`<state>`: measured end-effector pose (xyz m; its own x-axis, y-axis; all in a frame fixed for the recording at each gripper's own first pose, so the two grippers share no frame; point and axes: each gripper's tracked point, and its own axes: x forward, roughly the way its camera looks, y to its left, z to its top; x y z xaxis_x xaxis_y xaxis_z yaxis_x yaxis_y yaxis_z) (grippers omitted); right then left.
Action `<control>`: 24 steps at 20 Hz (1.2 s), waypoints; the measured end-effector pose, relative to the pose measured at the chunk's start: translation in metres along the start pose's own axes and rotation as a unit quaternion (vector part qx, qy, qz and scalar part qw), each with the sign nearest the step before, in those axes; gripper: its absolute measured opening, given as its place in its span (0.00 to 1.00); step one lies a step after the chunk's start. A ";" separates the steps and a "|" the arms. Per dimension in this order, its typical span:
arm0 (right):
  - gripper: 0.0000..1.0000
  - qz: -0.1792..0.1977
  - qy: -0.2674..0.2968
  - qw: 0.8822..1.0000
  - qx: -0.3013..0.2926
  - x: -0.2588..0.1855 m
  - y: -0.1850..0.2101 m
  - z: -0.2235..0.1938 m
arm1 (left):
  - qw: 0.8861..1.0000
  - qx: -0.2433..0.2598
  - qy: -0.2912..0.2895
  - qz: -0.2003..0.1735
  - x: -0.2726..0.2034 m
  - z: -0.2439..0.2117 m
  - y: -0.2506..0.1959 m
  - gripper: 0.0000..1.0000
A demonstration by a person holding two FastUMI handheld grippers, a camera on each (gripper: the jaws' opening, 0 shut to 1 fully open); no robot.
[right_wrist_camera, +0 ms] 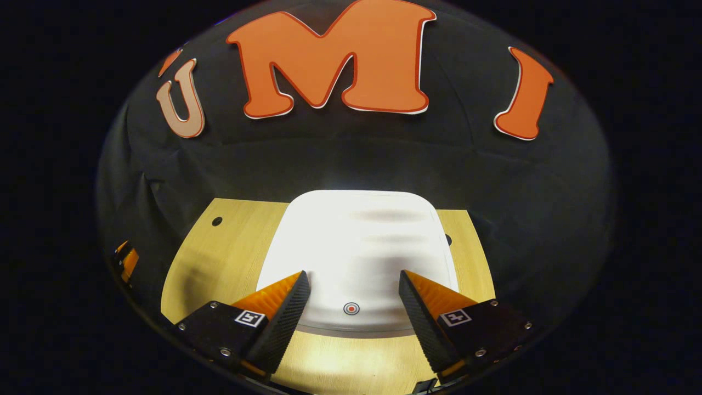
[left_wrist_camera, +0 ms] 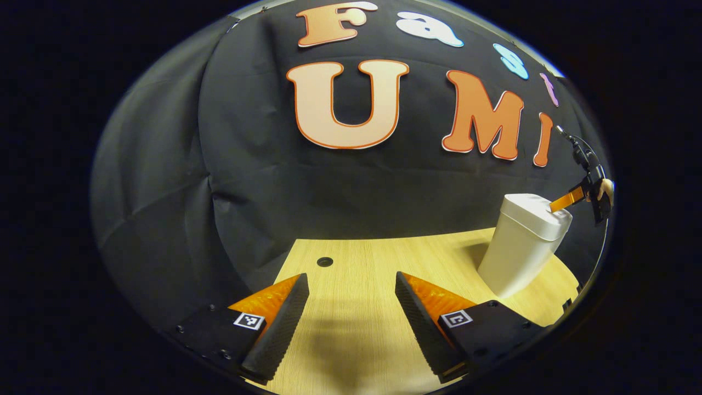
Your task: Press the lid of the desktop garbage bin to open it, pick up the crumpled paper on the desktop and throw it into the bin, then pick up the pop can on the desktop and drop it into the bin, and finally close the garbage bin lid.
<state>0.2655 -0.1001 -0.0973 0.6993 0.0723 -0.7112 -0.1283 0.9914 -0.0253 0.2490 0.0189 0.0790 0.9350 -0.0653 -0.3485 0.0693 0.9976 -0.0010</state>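
Observation:
A white desktop garbage bin [left_wrist_camera: 521,247] stands on the wooden desk [left_wrist_camera: 362,307] at the right of the left gripper view, its lid down. In that view the right gripper [left_wrist_camera: 565,201] reaches in from the right, its fingers touching the lid's top. In the right gripper view the bin's white lid [right_wrist_camera: 356,247] lies directly below, with a small round red mark [right_wrist_camera: 351,308] near its front edge. My right gripper [right_wrist_camera: 354,285] is open, its fingers spread over the lid's front. My left gripper [left_wrist_camera: 351,291] is open over bare desk, to the left of the bin.
Small dark holes sit in the desk top [left_wrist_camera: 324,261] [right_wrist_camera: 217,221]. Black cloth walls the booth behind the desk. The left gripper [right_wrist_camera: 127,262] appears at the far left edge of the right gripper view. The desk's rounded edge runs just right of the bin [left_wrist_camera: 570,285].

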 end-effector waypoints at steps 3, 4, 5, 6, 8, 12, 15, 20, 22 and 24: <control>0.99 -0.020 -0.006 1.000 0.016 0.002 -0.004 0.005 | 1.000 0.000 -0.013 -0.002 -0.003 0.014 -0.006 1.00; 0.99 -0.024 -0.010 0.999 0.018 0.000 -0.004 0.005 | 1.000 0.003 -0.017 -0.002 -0.004 0.019 -0.007 1.00; 0.99 -0.027 -0.018 0.999 0.018 -0.003 -0.004 0.008 | 1.000 0.004 -0.022 -0.002 -0.005 0.024 -0.009 1.00; 0.99 -0.029 -0.031 0.999 0.019 -0.008 -0.004 0.013 | 1.000 0.005 -0.027 -0.002 -0.007 0.029 -0.011 1.00; 0.99 -0.028 -0.068 0.997 0.026 -0.022 0.000 0.027 | 0.999 0.005 -0.036 -0.001 -0.010 0.038 -0.012 1.00; 0.99 -0.038 -0.153 0.987 0.031 -0.062 0.003 0.050 | 0.999 0.002 -0.051 0.000 -0.015 0.050 -0.016 1.00; 0.99 -0.058 -0.207 0.976 0.023 -0.097 0.007 0.053 | 0.998 0.002 -0.059 -0.001 -0.017 0.054 -0.020 0.98; 0.99 -0.068 -0.252 0.965 0.031 -0.141 0.018 0.022 | 0.997 0.000 -0.081 -0.004 -0.020 0.065 -0.024 1.00; 0.99 -0.074 -0.274 0.958 0.039 -0.155 0.020 0.012 | 0.996 0.002 -0.089 -0.004 -0.021 0.069 -0.026 0.98; 0.99 -0.065 -0.297 0.951 0.056 -0.163 0.029 0.004 | 0.995 0.000 -0.097 -0.005 -0.023 0.073 -0.027 1.00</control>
